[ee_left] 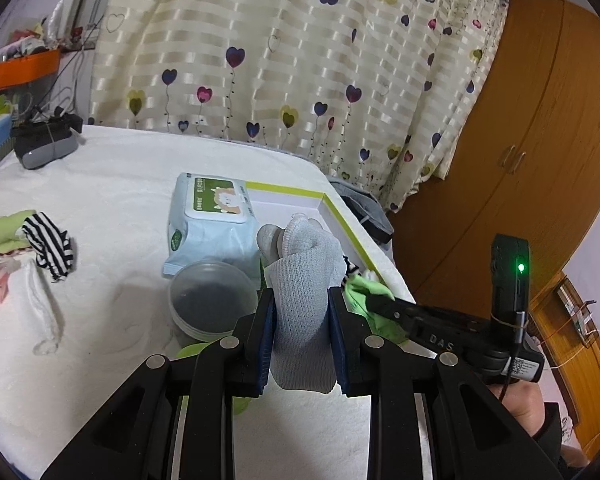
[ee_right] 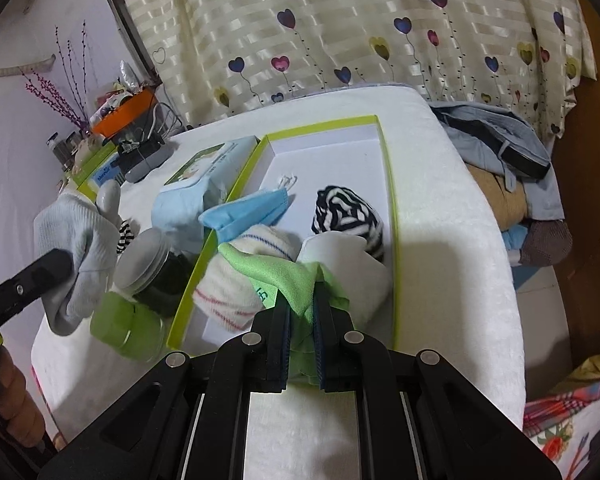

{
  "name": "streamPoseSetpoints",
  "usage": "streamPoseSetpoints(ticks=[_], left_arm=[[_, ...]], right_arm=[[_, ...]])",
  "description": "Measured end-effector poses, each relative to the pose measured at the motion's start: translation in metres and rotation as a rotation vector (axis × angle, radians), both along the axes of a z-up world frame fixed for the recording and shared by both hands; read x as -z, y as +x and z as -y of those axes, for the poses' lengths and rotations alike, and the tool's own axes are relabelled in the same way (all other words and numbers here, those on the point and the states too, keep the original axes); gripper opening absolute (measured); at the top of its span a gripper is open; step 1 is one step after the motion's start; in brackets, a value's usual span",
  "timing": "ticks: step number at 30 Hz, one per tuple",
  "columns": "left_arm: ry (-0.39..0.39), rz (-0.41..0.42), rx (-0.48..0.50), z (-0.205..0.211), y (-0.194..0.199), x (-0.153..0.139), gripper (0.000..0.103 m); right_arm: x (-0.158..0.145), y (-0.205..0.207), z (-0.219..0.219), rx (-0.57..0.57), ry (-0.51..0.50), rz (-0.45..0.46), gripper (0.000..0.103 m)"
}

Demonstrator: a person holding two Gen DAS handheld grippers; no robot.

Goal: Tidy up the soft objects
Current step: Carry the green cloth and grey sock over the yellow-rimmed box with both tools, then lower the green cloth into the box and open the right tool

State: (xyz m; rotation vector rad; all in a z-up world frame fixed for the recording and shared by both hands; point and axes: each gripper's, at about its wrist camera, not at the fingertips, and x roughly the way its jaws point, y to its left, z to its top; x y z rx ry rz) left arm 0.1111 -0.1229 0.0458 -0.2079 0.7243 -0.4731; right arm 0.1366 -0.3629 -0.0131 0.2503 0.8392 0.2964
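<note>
A: Left wrist view, entry one. Left gripper (ee_left: 302,308) is clamped on a pale grey knitted glove (ee_left: 300,264); both blue pads press its cuff, and the fingers of the glove stand up toward 12 o'clock.

B: What lies around it?

A: A round clear-lidded plastic jar (ee_left: 212,300) sits at 9 o'clock of the glove, on the white fleecy table cover (ee_left: 100,200). A pale blue wet-wipe pack with a green label (ee_left: 212,216) lies at 11 o'clock. A black-and-white striped sock (ee_left: 50,244) lies well apart, far toward 9 o'clock, on a light green cloth (ee_left: 0,232).

B: And the right side?

A: Right wrist view. Right gripper (ee_right: 302,312) is fully clenched on a bright green fleece cloth (ee_right: 284,280), which hangs over the near end of the shallow white box with lime-green rim (ee_right: 388,160).

B: Box contents?

A: A white sock with red and blue stripes (ee_right: 236,280) at 10 o'clock of the gripper, a blue face mask (ee_right: 248,212) draped over the left rim, a rolled black-and-white striped cloth (ee_right: 348,212) at 1 o'clock, and a white folded piece (ee_right: 340,256) just beside the green cloth.
</note>
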Motion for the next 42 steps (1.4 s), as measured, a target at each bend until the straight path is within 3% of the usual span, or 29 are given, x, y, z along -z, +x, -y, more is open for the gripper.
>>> streamPoseSetpoints(ticks=[13,17,23,26,28,29,34,42], left_arm=[[0.015,-0.023,0.023,0.017,0.015,0.007,0.023],[0.018,-0.024,0.033,0.022,0.016,0.008,0.023],[0.023,-0.034,0.063,0.036,0.016,0.012,0.023],[0.025,-0.038,0.077,0.042,0.016,0.013,0.023],[0.028,-0.040,0.084,0.045,0.015,0.013,0.023],[0.029,-0.042,0.087,0.046,0.015,0.014,0.023],[0.036,-0.064,0.113,0.058,0.020,0.022,0.023],[0.028,-0.135,0.199,0.084,0.033,0.042,0.023]], right_arm=[[0.004,0.043,0.000,-0.001,0.006,0.039,0.010],[0.003,0.030,0.001,-0.007,-0.004,0.036,0.010],[0.012,0.012,0.008,0.019,-0.038,-0.044,0.011],[0.009,0.006,0.008,0.016,-0.054,-0.033,0.025],[0.003,0.001,0.008,0.009,-0.055,-0.010,0.056],[0.000,-0.001,0.008,0.001,-0.048,0.007,0.060],[-0.012,-0.013,0.016,0.020,-0.031,0.061,0.060],[-0.009,-0.016,0.034,0.066,-0.023,0.054,0.060]])
